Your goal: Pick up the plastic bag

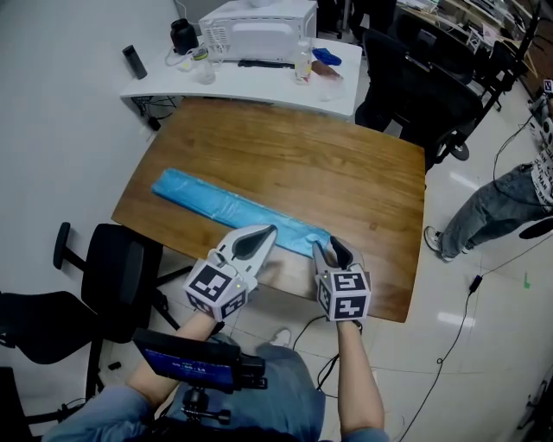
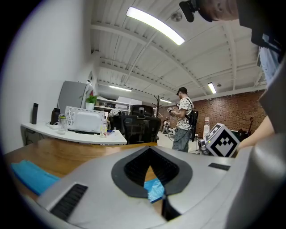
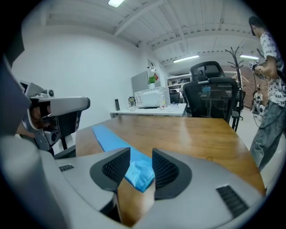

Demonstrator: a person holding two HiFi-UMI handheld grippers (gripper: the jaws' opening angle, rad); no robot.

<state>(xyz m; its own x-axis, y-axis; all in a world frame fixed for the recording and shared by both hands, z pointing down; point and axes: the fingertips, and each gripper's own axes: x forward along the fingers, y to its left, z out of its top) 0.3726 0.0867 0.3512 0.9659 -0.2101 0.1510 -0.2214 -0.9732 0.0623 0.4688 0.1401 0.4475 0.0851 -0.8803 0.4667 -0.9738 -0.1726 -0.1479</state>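
Note:
A long blue plastic bag (image 1: 225, 205) lies flat across the wooden table (image 1: 346, 173), running from the left side toward the front right. My right gripper (image 1: 328, 246) stands open at the bag's near end. In the right gripper view, the crumpled blue end (image 3: 139, 172) sits between the two pads of the right gripper (image 3: 140, 154), with a gap on each side. My left gripper (image 1: 270, 231) hovers beside it over the bag's near part, fingertips together and nothing between them. The left gripper view shows the left gripper (image 2: 149, 150) with blue bag (image 2: 155, 188) below it.
A white desk (image 1: 259, 86) with a white appliance (image 1: 259, 26) and bottles stands behind the table. Black office chairs (image 1: 415, 86) are at the back right, another chair (image 1: 121, 268) at the near left. A person (image 1: 510, 198) stands at the right. The table's front edge is right under the grippers.

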